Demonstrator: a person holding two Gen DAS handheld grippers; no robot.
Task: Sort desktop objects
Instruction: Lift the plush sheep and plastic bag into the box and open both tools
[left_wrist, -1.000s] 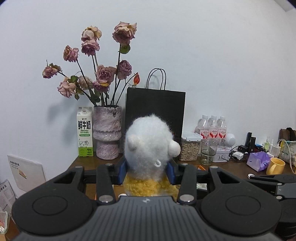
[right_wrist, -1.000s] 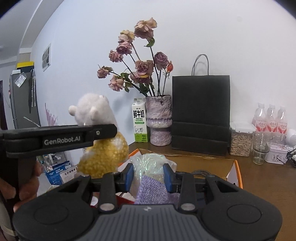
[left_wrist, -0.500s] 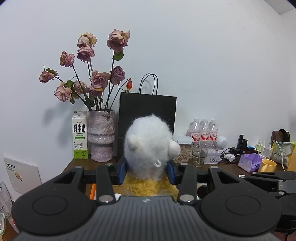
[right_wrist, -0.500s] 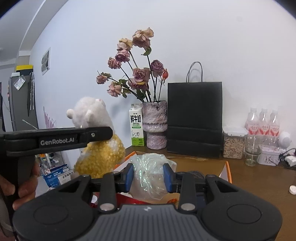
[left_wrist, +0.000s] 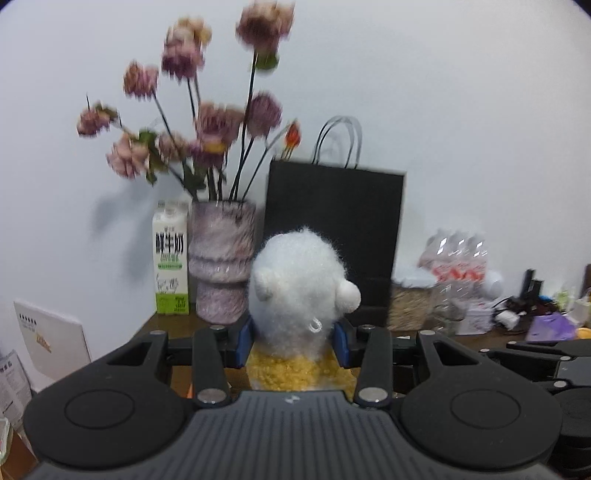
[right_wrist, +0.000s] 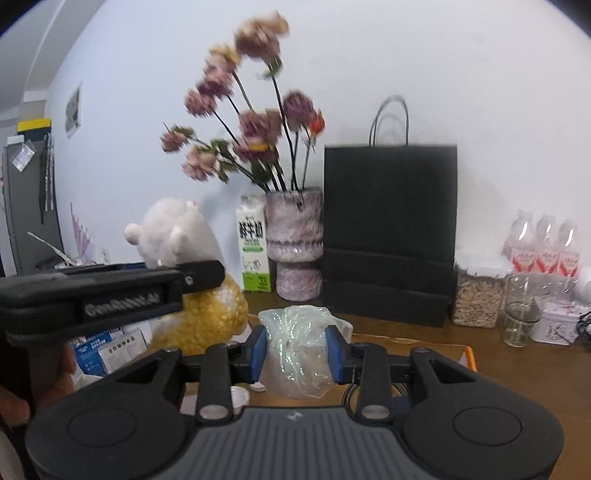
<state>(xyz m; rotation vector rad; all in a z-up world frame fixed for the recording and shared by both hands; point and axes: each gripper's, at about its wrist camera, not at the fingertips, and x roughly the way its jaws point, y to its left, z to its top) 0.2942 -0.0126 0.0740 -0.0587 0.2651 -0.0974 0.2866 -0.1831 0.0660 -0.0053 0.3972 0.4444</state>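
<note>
Both grippers are loaded and held up above the brown wooden desk (right_wrist: 517, 373), so the step in hand looks like the carry between pick-up and set-down. The left gripper (left_wrist: 291, 341) has its blue pads closed against the sides of a fluffy white plush animal with a nubbly yellow body (left_wrist: 301, 291), head up and facing away from the left wrist camera. From the right wrist view the same toy hangs off to the left, clear of the desk. The right gripper (right_wrist: 295, 352) is clamped on a crinkled, clear iridescent plastic bag (right_wrist: 301, 350), pinched at mid-height (its contents cannot be made out).

Next, each item probably needs its own spot. The open orange-edged cardboard box (right_wrist: 467, 356) lying just beyond the bag seems a likely target. Lowering calls for keeping clear of the marbled purple vase of dried pink roses (right_wrist: 293, 243) and the black paper carrier bag (right_wrist: 389, 232).
</note>
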